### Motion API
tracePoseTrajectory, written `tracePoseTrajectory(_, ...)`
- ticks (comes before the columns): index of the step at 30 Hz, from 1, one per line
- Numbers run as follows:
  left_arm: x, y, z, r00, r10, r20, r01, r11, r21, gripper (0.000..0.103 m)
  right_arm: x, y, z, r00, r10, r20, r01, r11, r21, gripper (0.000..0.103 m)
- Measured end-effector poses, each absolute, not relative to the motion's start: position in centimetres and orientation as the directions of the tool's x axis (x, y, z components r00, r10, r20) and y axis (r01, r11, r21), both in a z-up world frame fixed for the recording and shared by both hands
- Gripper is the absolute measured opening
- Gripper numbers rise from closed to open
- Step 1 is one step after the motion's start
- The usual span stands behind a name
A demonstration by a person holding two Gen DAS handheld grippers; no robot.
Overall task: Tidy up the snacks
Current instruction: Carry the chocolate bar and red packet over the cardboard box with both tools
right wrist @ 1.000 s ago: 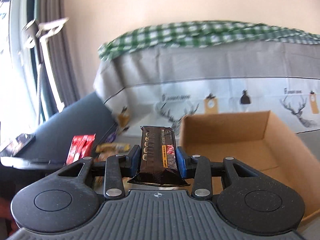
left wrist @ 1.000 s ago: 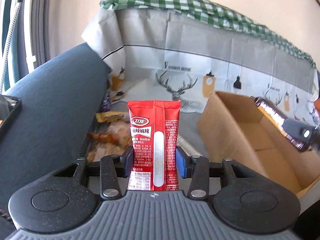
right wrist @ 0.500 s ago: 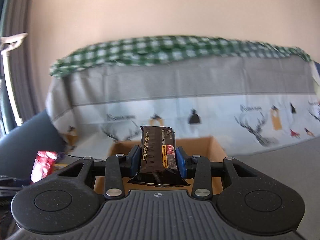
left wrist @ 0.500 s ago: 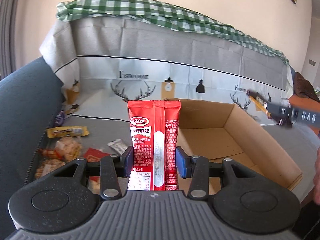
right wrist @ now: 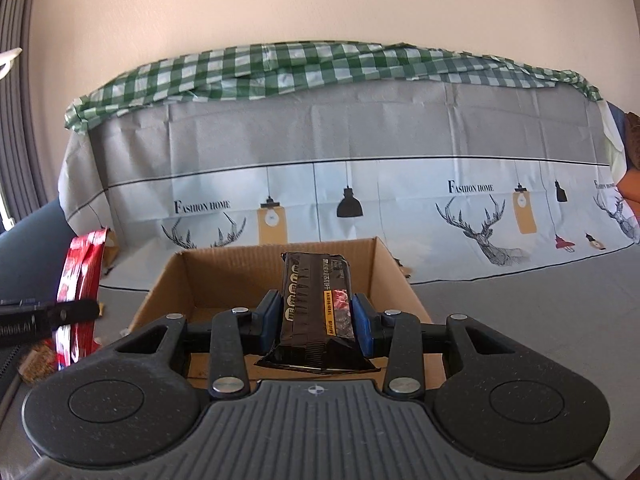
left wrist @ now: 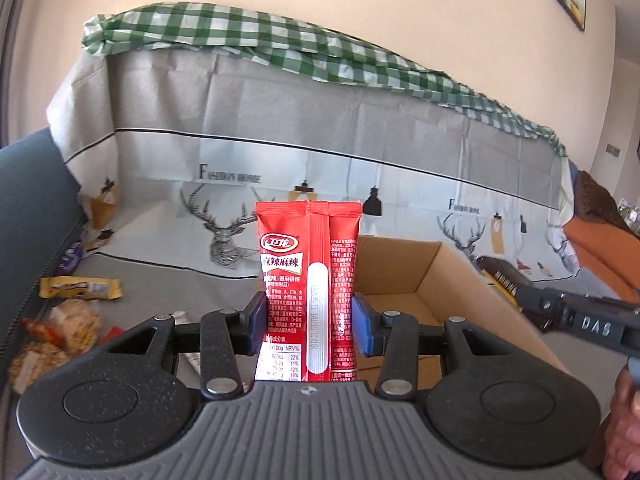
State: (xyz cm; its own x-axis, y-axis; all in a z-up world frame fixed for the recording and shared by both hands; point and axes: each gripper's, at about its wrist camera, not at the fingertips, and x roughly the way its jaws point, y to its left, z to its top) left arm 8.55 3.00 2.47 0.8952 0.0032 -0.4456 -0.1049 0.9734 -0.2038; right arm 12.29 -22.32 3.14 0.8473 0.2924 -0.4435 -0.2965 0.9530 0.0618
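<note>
My left gripper (left wrist: 308,324) is shut on an upright red snack packet (left wrist: 310,272), held in front of the left side of an open cardboard box (left wrist: 452,276). My right gripper (right wrist: 316,318) is shut on a black snack bar (right wrist: 316,304), held over the near edge of the same box (right wrist: 200,276). The red packet (right wrist: 78,280) and the left gripper also show at the left of the right wrist view. The right gripper with its black bar (left wrist: 504,284) shows at the right of the left wrist view.
Several loose snacks lie on the grey couch seat at the left, among them a yellow bar (left wrist: 80,288) and puffed snack bags (left wrist: 76,320). A deer-print cover (right wrist: 320,200) with a green checked cloth (right wrist: 320,68) drapes the backrest. A dark blue cushion (left wrist: 28,208) stands far left.
Both grippers have swung toward the box with their snacks still held. The right gripper now faces the box squarely and sits lower over its near edge.
</note>
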Motion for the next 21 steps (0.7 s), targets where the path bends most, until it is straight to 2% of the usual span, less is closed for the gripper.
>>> tracePoseTrajectory(8,10.5,0.5,2.0,0.899,-0.081,-0.429,-0.025,0.971,-0.237,0.048,12.8,-22.6,2.7,0.848,0.27,-0.457,-0.286,0.958,0.035,0.04)
tracePoseTrajectory(21,11.9,-1.6,1.8,0.906,-0.129,-0.403,0.021,0.965,-0.262,0.048,13.2,-22.2,2.4,0.845,0.25,-0.473,-0.279,0.96,0.009,0.04)
